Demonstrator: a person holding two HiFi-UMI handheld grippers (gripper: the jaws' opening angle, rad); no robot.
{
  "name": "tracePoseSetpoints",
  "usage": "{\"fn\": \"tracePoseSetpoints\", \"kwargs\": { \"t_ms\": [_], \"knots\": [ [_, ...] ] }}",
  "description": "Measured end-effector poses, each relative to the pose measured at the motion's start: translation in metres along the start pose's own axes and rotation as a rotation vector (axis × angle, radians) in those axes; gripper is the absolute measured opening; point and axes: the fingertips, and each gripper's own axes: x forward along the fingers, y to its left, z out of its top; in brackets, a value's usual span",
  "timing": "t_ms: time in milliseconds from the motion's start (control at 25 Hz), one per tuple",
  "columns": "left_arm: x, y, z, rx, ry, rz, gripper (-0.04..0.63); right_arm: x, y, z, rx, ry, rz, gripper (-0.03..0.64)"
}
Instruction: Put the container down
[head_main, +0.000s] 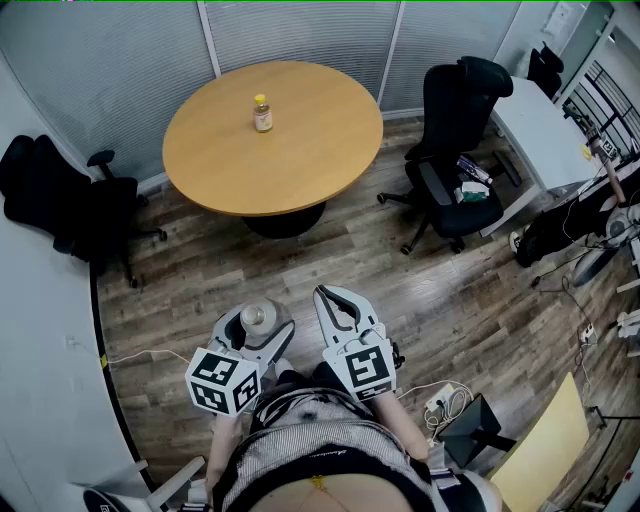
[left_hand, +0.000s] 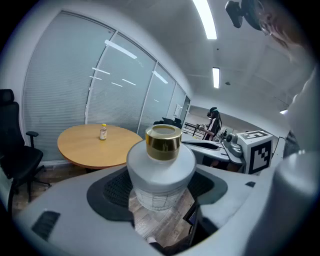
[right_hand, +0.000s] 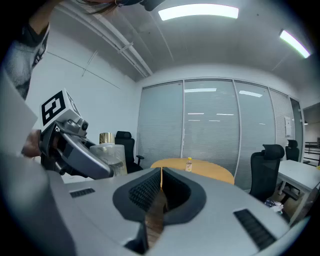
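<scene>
At 6 o'clock of the head view, well apart from the round tabletop (head_main: 300, 160), the person is standing on the wood-plank floor (head_main: 300, 260) and carrying both tools in front of the body. The left tongs (head_main: 257, 318) are pinching a pale container with a gold cap (left_hand: 161, 165). The jaws are standing wide because the jar's body is broad. The ribbed pads are pressing on its two sides below the shoulder, so the cap is riding upright and clear of the jaws. That grip is probably leaving the base free to meet a surface first. The container is therefore hanging in the air near the person's waist, resting on nothing.

The right tongs (head_main: 324, 294) are sitting just beside it at 3 o'clock, pressed together with nothing between them. They are seemingly idling, out of the way of the loaded side.

Toward 12 o'clock the tabletop is carrying only a small yellow-capped bottle (head_main: 262, 113), which is standing upright near its centre. Bare wood is showing on the near side of that bottle, so the likely set-down spot is there. Judging from the gap, the step in hand is the approach, and the lowering is not yet begun. A black office chair (head_main: 455, 150) is standing at 2 o'clock, clear of a straight path.
</scene>
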Motion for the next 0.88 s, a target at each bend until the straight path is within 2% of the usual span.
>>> {"fn": "tracePoseSetpoints", "kwargs": {
  "t_ms": [560,880],
  "knots": [
    [0.019,-0.024,-0.001,0.002,0.011,-0.025,0.344,-0.018,-0.014,-0.009,0.047,-0.023,0.04,0.025],
    [0.026,-0.036,-0.002,-0.007,-0.008,0.026,0.344,-0.032,-0.028,-0.016,0.04,-0.044,0.07,0.025]
  ]
}}
